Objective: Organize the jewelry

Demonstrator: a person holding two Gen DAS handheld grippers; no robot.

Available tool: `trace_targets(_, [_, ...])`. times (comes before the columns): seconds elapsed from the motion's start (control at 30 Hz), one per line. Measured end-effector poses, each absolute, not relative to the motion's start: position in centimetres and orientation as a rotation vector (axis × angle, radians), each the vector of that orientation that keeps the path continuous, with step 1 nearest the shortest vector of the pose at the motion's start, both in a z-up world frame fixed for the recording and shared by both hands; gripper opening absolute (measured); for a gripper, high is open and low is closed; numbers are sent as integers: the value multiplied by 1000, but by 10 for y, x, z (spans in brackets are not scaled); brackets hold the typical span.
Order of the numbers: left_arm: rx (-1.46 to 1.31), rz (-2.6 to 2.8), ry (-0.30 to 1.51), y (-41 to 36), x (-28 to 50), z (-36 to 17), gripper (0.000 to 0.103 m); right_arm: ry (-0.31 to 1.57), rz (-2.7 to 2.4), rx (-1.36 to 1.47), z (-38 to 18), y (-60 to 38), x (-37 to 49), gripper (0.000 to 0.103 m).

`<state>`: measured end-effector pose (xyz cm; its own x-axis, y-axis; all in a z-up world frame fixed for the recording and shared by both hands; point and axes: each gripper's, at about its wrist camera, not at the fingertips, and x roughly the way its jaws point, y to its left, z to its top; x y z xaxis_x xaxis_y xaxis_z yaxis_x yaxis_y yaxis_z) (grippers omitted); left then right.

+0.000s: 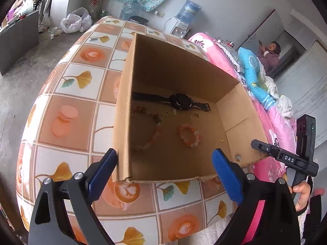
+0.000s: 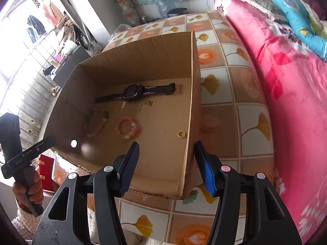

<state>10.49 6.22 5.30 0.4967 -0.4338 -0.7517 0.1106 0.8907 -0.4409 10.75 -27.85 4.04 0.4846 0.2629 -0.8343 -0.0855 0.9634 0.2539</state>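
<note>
While both tools hang over the near edge of the box, neither grips anything; the left tool stands wide apart, one blue pad outside the box's left wall and the other over the near right part of the box; the right tool is partly apart, straddling the box's right wall with one pad inside and one outside, and whether a pad touches the cardboard I cannot tell; a hand grips the left tool's handle at the edge of the right wrist view.

Inside, on the cardboard floor, a small gold ring lies nearest, close to the right wall; further in sits a pink bead bracelet, with a larger bead bracelet to its left, the two apart; beyond them lie a few small gold charms in a loose row; at the far side a black watch lies flat, strap stretched out along the back wall.

Under the box is a desk covered in a tiled cloth with leaves and cups; to the right runs a bed with a pink floral blanket and a blue pillow; past the desk stands a water dispenser by the wall; a person sits at the far end of the bed.
</note>
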Motion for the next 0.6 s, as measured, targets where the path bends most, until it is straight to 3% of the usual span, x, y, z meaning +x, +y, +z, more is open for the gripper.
trace_targets(0.3, [-388,-356,1005,75,55,52,91,1034,233,215,32,-272,54,60])
trace_targets(0.47, [-321,-307,921,76,41,59,91,976,211,217,38,-269,40,63])
trace_targets(0.53, [-276,-252,849,79,30,69,93,914,163,187,49,-268,26,75])
trace_targets(0.6, [-232,-200,772,81,17,79,93,861,117,161,59,-267,10,80])
